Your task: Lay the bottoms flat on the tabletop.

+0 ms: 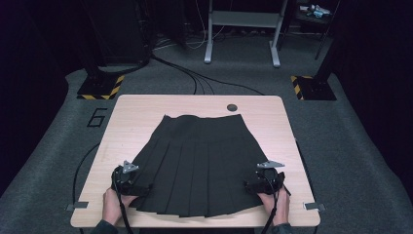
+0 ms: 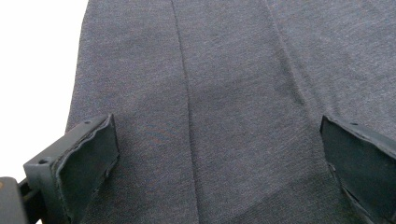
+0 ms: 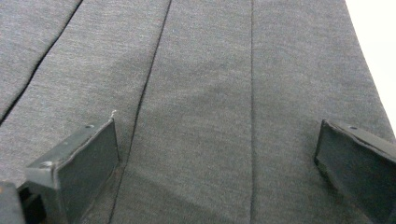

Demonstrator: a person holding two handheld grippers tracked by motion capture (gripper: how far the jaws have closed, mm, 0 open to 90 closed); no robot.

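A black pleated skirt (image 1: 197, 161) lies flat on the light wooden table (image 1: 146, 105), waistband at the far side and hem toward the person. My left gripper (image 1: 139, 190) rests over the hem's left corner, and my right gripper (image 1: 251, 186) over its right corner. In the left gripper view the jaws of the left gripper (image 2: 219, 158) stand wide apart above the grey pleated cloth (image 2: 224, 84), with nothing between them. In the right gripper view the right gripper (image 3: 217, 158) is likewise open over the pleats (image 3: 196, 93).
A round cable hole (image 1: 232, 107) sits near the table's far edge. Beyond the table are floor cables (image 1: 195, 78), a metal frame (image 1: 243, 29) and hazard-striped stand bases (image 1: 100, 87). Bare table shows to the left and right of the skirt.
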